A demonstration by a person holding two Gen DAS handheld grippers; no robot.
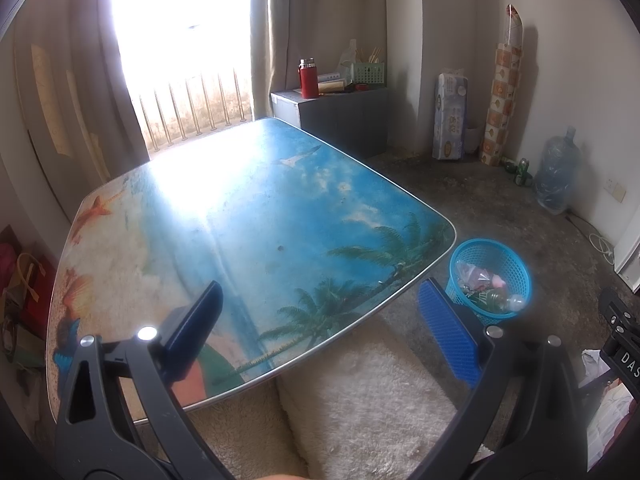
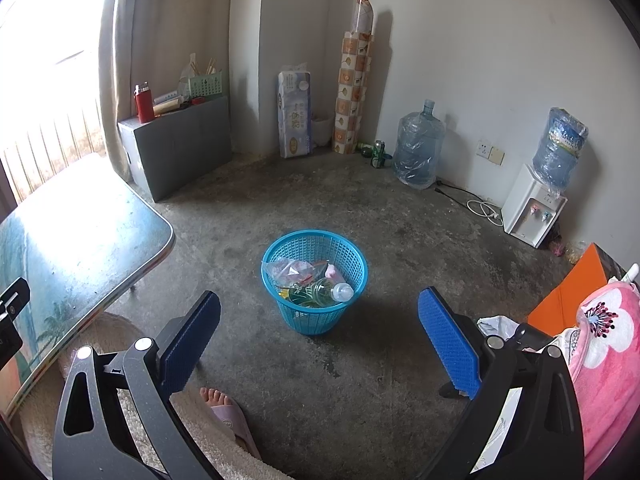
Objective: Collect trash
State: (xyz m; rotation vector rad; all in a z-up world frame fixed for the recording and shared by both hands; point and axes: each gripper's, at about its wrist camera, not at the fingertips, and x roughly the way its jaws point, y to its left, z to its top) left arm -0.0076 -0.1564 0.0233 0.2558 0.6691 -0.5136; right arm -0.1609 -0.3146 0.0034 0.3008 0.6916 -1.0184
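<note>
A blue plastic mesh bin (image 2: 316, 280) stands on the concrete floor, holding a clear bag, a green bottle and a clear bottle (image 2: 342, 291). The same bin (image 1: 490, 276) shows past the table's right corner in the left wrist view. My right gripper (image 2: 320, 340) is open and holds nothing, hanging above the floor in front of the bin. My left gripper (image 1: 320, 332) is open too, with nothing in it, over the near edge of a table (image 1: 248, 216) printed with a beach scene. No loose trash lies on the table top.
A grey cabinet (image 2: 176, 148) with a red flask stands at the back. Water jugs (image 2: 416, 148), a dispenser (image 2: 532, 212) and a green can (image 2: 378, 154) line the wall. A person's foot in a slipper (image 2: 224, 408) rests near a fluffy cushion. Pink cloth (image 2: 608, 344) lies right.
</note>
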